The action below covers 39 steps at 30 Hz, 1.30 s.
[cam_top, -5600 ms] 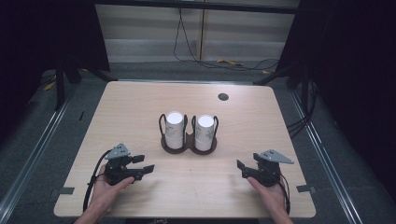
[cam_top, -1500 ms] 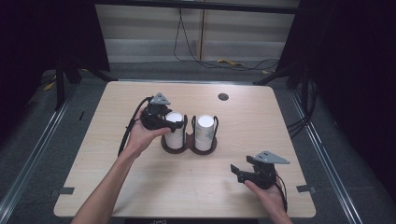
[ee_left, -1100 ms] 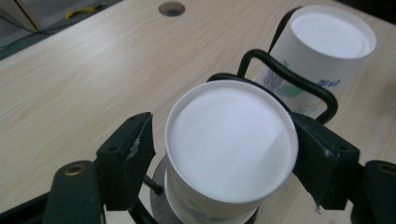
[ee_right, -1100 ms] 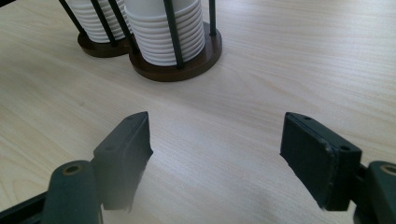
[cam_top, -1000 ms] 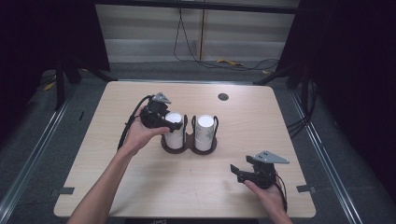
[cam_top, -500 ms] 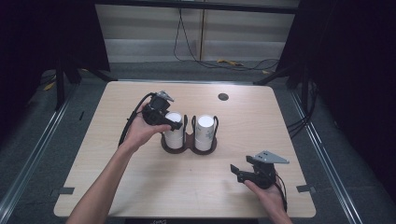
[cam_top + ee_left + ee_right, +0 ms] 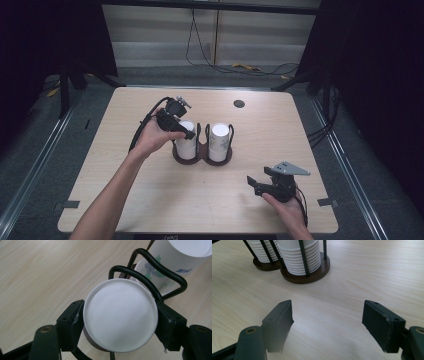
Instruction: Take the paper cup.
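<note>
Left hand-held gripper (image 7: 120, 322) astride cup stack (image 7: 120, 318)

The left tongs (image 7: 182, 131), near the bench's front-left edge at the start, are now out at the left cup stack (image 7: 120, 315), tipped down over it, jaws touching either side of the top cup's rim.

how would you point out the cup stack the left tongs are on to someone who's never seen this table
Find the dark double cup holder mid-table. It holds two white cup stacks; take the left stack, not the right stack. Only it has the left tongs closed on its top cup.
</note>
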Motion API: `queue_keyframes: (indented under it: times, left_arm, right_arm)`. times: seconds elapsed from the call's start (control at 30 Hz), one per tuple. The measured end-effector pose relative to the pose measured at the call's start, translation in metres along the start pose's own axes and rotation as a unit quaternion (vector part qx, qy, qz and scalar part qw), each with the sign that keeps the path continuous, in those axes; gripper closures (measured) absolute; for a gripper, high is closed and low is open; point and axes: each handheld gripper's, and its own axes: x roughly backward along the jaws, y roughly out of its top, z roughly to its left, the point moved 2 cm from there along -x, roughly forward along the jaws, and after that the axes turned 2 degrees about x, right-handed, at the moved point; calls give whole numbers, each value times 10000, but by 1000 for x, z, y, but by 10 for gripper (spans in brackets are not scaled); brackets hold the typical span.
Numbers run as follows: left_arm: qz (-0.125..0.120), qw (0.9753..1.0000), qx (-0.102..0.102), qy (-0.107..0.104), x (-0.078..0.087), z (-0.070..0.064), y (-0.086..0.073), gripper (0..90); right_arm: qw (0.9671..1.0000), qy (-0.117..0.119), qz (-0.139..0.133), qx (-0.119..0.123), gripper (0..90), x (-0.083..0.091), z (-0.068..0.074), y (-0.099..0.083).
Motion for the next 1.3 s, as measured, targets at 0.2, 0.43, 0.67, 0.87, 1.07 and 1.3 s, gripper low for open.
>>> queue_keyframes:
  times: [0.2, 0.43, 0.67, 0.87, 1.07, 1.3]
  left_arm:
    - [302, 9995, -62, 72, -2, -1, 3, 306]
    - [321, 9995, -57, 60, -1, -1, 3, 323]
    - [237, 9997, -23, 6, 2, -1, 4, 331]
    - [251, 9997, -64, 16, 4, -1, 5, 339]
    - [109, 9999, 18, 7, 10, -1, 8, 343]
    - [94, 9999, -10, 33, 15, -2, 10, 349]
  right_arm:
    - [10000, -8, 3, -29, 245, 0, 0, 0]
    - [10000, -18, 7, -2, 246, 0, -1, 0]
    - [10000, -36, -9, -29, 249, 0, -1, 0]
    - [10000, -37, 13, -6, 249, 0, -1, 0]
    - [10000, -36, -1, -19, 250, 0, 0, 0]
    - [10000, -25, -23, -10, 250, 0, 0, 0]
